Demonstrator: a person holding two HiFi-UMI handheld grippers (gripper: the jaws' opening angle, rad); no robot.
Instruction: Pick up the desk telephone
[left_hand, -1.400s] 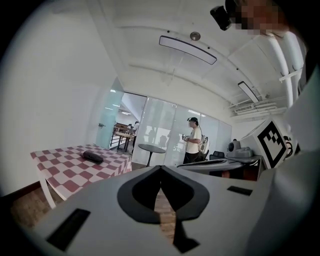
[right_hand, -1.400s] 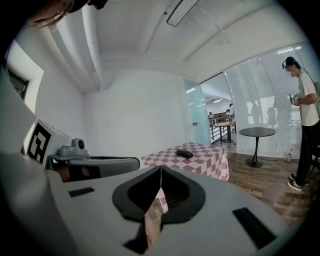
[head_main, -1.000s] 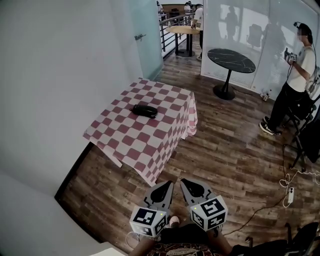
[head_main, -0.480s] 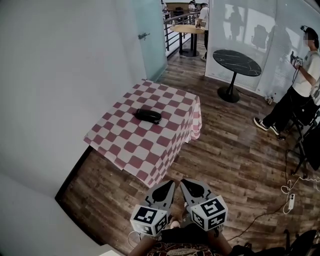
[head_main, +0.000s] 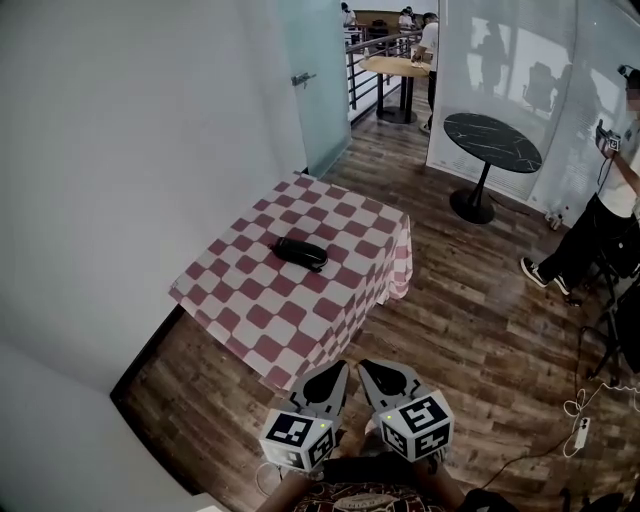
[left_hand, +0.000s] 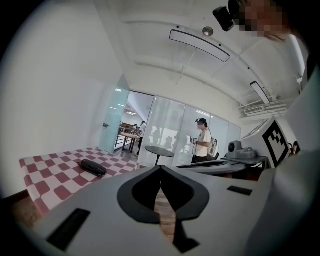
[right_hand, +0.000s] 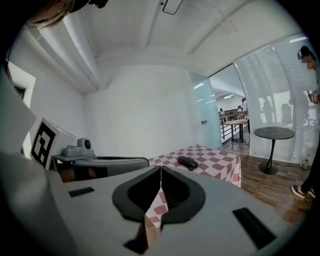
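Desk telephone (head_main: 301, 253), left tongs (head_main: 333, 372), right tongs (head_main: 371, 370) closed

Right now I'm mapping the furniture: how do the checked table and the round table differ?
The checked table is rectangular and cloth-draped; the round table is dark with a single pedestal. The checked table carries the telephone; the round table's top is bare. Both stand on the wood floor.
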